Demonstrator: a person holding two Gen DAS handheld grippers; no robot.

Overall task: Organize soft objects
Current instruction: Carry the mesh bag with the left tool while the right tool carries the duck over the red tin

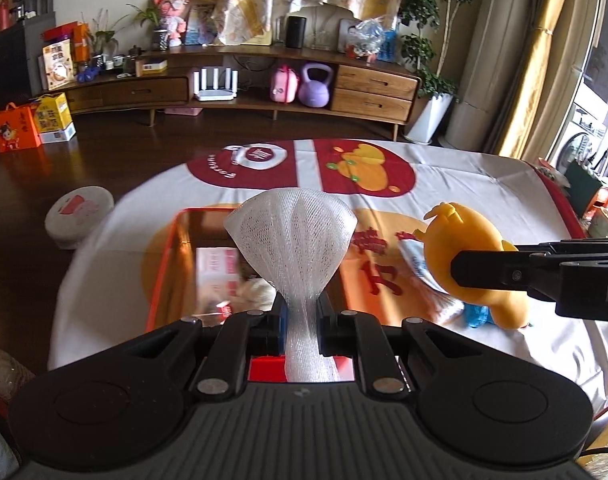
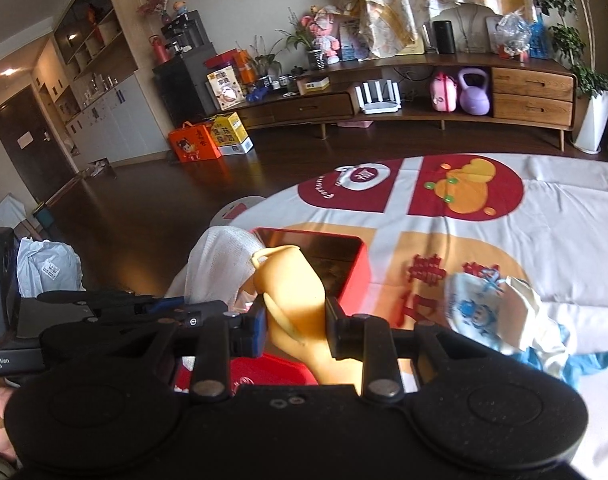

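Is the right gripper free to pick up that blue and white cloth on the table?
Probably not yet. The right gripper is shut on the yellow toy. The cloth lies uncovered just right of it, so it looks reachable once the toy is released.

Ahead of your right tool, left tool's casing [image 2: 0, 344] reads "Acquisition System", your right tool's body [image 1: 592, 280] shows "D", red characters on the worktop cloth [image 2: 424, 280] unreadable to you.

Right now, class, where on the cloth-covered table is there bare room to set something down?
Free: the far cloth around the red-and-orange printed panels, beyond the red open box, and the plain white strip toward the right edge. Crowded: the near side, with the box, the yellow plush toy and the crumpled blue-and-white cloths.
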